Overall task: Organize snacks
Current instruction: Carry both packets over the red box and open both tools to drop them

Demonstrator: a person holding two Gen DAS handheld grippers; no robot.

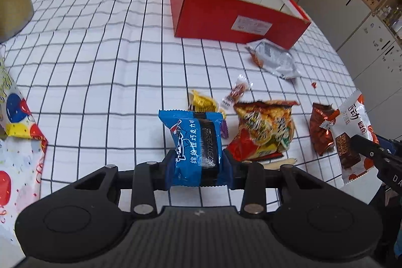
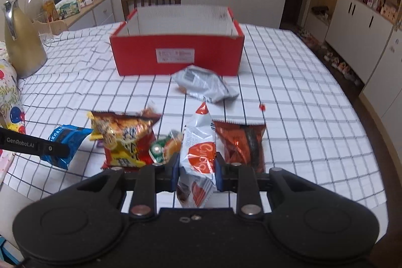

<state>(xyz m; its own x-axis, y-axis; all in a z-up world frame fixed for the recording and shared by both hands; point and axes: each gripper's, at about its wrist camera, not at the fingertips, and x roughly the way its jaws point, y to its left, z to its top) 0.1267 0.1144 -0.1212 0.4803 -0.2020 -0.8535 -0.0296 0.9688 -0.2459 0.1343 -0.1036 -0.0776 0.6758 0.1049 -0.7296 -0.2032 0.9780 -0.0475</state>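
Note:
My left gripper [image 1: 197, 168] is shut on a blue snack packet [image 1: 194, 142], held clear above the checked tablecloth. The same blue packet [image 2: 65, 142] shows at the left of the right wrist view. My right gripper [image 2: 197, 171] is shut on a white and orange snack packet [image 2: 199, 155], also lifted; that packet [image 1: 351, 135] appears at the right of the left wrist view. An open red box [image 2: 176, 54] with a white inside stands farther back on the table. Loose snacks lie between: a yellow-red bag [image 2: 125, 140], a brown-red packet [image 2: 241, 145], a silver packet [image 2: 203, 83].
A gold jug [image 2: 21, 42] stands at the table's left. A balloon-print bag [image 1: 17, 132] lies at the near left edge. Small candies [image 1: 203, 102] sit by the yellow-red bag [image 1: 263, 129]. A wooden chair [image 2: 150, 0] is behind the box; white cabinets [image 2: 361, 24] line the right wall.

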